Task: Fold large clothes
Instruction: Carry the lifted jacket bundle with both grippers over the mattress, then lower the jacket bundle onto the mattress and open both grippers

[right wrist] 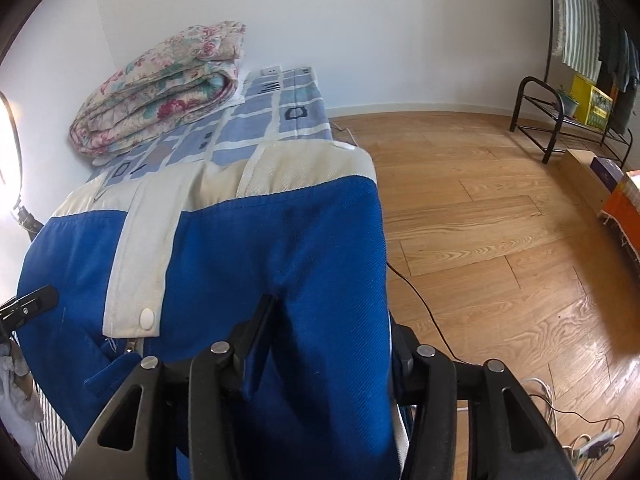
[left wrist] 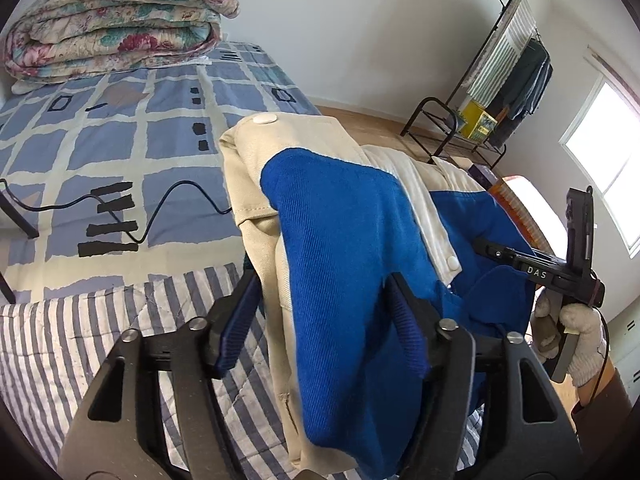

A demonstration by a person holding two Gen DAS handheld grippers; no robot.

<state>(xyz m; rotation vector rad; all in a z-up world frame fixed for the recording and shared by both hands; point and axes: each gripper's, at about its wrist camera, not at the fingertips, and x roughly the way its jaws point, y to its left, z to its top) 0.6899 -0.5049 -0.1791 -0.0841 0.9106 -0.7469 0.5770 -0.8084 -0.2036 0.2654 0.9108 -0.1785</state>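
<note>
A large blue and cream jacket (left wrist: 340, 248) with white snap buttons hangs between both grippers above the bed. My left gripper (left wrist: 320, 304) is shut on a thick bunch of its blue and cream cloth. My right gripper (right wrist: 328, 340) is shut on the blue cloth of the jacket (right wrist: 240, 248). The right gripper also shows in the left wrist view (left wrist: 560, 268), held by a gloved hand at the jacket's far side. The jacket hides the space between the fingers in both views.
The bed has a blue checked sheet (left wrist: 120, 128) and a striped quilt (left wrist: 80, 340). A folded floral quilt (left wrist: 116, 20) lies at its head. A black cable (left wrist: 160, 208) crosses the sheet. A clothes rack (left wrist: 504, 80) stands by the wall on the wooden floor (right wrist: 500, 240).
</note>
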